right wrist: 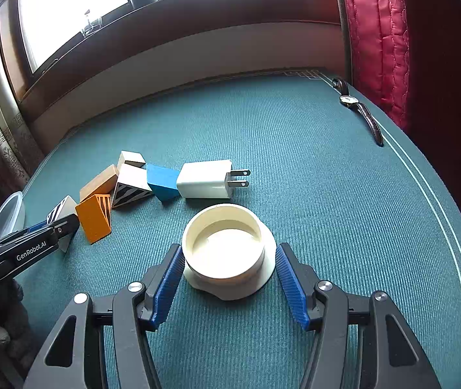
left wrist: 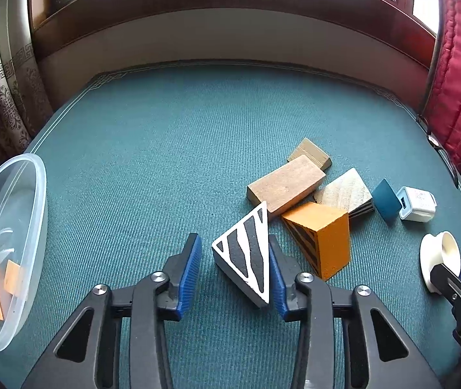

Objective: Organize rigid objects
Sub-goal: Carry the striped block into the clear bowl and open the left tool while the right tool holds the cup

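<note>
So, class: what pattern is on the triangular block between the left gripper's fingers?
Black stripes on white, clearest in the left wrist view.

wristwatch (right wrist: 360,113) near table edge; red quilted curtain (right wrist: 379,32) beside it

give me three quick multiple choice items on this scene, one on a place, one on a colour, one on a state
1. What lies between the left gripper fingers?
A. wall charger
B. black-and-white striped wedge
C. wristwatch

2. What colour is the block touching the wall charger?
A. blue
B. red
C. yellow

3. How does the right gripper stand?
A. shut on the cup
B. open around the white round cup
C. far from the cup

Answers:
1 B, the striped wedge sits between its fingers.
2 A, the blue block leans on the charger.
3 B, the fingers flank the white round cup, gaps visible.
</note>
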Motion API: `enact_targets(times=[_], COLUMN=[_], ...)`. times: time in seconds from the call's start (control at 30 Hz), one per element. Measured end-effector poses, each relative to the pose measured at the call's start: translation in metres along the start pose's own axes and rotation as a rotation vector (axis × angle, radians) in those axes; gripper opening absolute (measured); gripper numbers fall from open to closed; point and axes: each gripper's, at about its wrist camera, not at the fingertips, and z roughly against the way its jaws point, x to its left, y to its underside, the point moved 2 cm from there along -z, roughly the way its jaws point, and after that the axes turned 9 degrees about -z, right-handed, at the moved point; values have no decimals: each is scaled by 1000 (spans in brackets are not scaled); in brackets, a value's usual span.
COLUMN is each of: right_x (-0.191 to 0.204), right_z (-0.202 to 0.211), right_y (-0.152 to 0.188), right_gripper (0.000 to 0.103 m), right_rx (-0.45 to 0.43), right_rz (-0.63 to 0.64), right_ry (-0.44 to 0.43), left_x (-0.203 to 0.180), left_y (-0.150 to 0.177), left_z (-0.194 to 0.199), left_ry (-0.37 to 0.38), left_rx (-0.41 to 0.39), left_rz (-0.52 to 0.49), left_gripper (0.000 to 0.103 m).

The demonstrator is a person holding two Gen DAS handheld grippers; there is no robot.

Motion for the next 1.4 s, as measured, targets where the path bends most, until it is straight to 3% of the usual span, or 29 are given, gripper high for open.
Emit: enact_targets(times=[0.27, 0.67, 0.83, 1.4], right_x=[0, -1, -1, -10], right_z=[0, 2, 3, 7], right_y=[0, -1, -1, -1], right_gripper=[61, 59, 53, 53], right_rx=[0, -8, -15, -35], right_rz=[1, -5, 3, -32], right_ry=[-1, -13, -24, -19], left_x=[1, 7, 16, 63], left_y=[6, 5, 7, 26], left_z=[6, 33, 47, 101], left_ry=[20, -31, -52, -102], left_rx=[-23, -98, -120, -186], left_rz=[16, 12, 25, 103], left_gripper=[30, 30, 30, 30])
